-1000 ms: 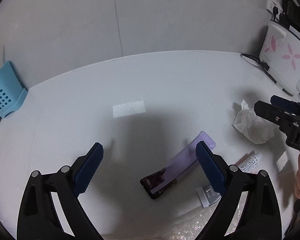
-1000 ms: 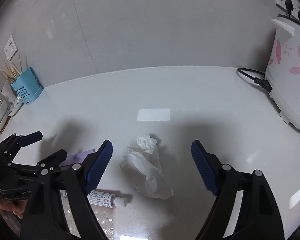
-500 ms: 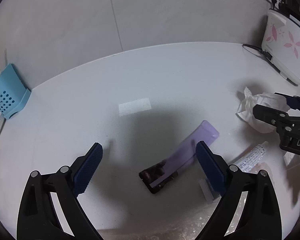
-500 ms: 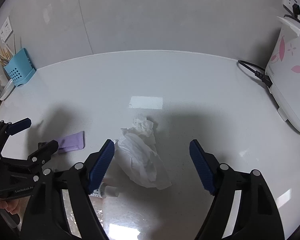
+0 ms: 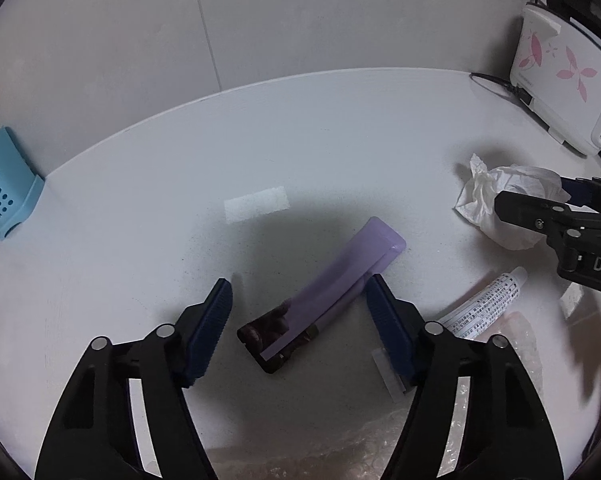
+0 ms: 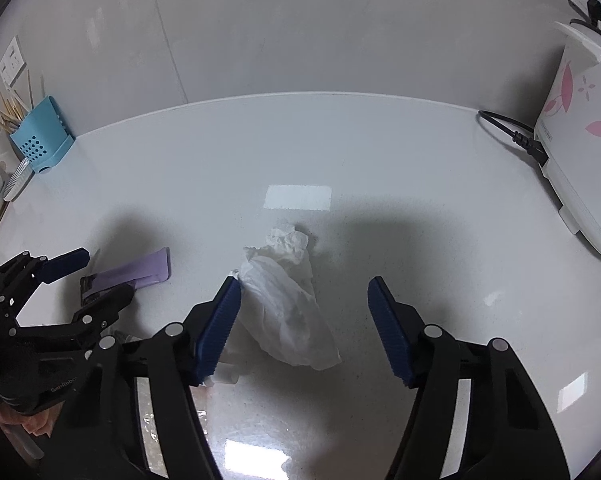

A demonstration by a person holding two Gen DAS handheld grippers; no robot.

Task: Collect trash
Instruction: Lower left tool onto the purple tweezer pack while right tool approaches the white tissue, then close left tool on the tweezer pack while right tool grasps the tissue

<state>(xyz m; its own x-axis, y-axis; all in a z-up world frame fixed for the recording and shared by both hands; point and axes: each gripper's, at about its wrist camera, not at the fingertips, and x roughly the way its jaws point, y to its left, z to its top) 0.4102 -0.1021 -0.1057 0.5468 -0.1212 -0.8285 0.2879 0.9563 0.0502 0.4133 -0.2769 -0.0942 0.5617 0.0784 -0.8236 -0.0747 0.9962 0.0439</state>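
Observation:
A purple wrapper with a dark printed end lies flat on the white counter, between the fingers of my open left gripper. A crumpled white tissue lies between the fingers of my open right gripper, closer to the left finger. The tissue also shows in the left wrist view, with the right gripper around it. A small white tube lies right of the wrapper. The left gripper and the wrapper show in the right wrist view.
A blue holder with sticks stands at the back left by the wall. A white appliance with pink flowers and its black cord sit at the right. Clear bubble wrap lies at the near edge.
Both grippers have moved forward and down, so the wrapper now lies between the left fingers and the tissue between the right fingers. Both stay open.

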